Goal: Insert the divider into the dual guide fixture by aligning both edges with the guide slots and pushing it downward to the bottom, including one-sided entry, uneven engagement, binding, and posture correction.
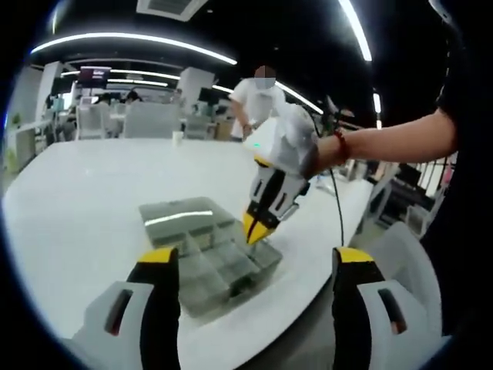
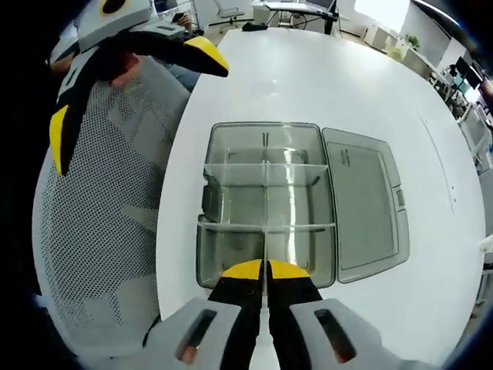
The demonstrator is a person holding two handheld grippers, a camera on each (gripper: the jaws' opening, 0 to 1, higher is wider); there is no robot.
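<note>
A clear plastic compartment box [image 2: 231,196] lies on the white table [image 2: 308,77], its lid [image 2: 362,204] folded open to the right. My right gripper [image 2: 266,271] hangs over the near row of the box, shut on a thin clear divider [image 2: 266,245] seen edge-on, in line with the box's middle partition. In the left gripper view, a gloved hand holds the right gripper [image 1: 254,229] tips down on the box [image 1: 202,254]. My left gripper [image 1: 256,258] stands wide open and holds nothing, back from the box; it also shows as the left gripper [image 2: 131,89] at the upper left.
The box sits close to the table's edge [image 2: 166,231]. A grey mesh chair [image 2: 100,223] stands just beyond that edge. Another chair [image 1: 404,254] is at the right. A person [image 1: 258,96] stands beyond the far side of the table.
</note>
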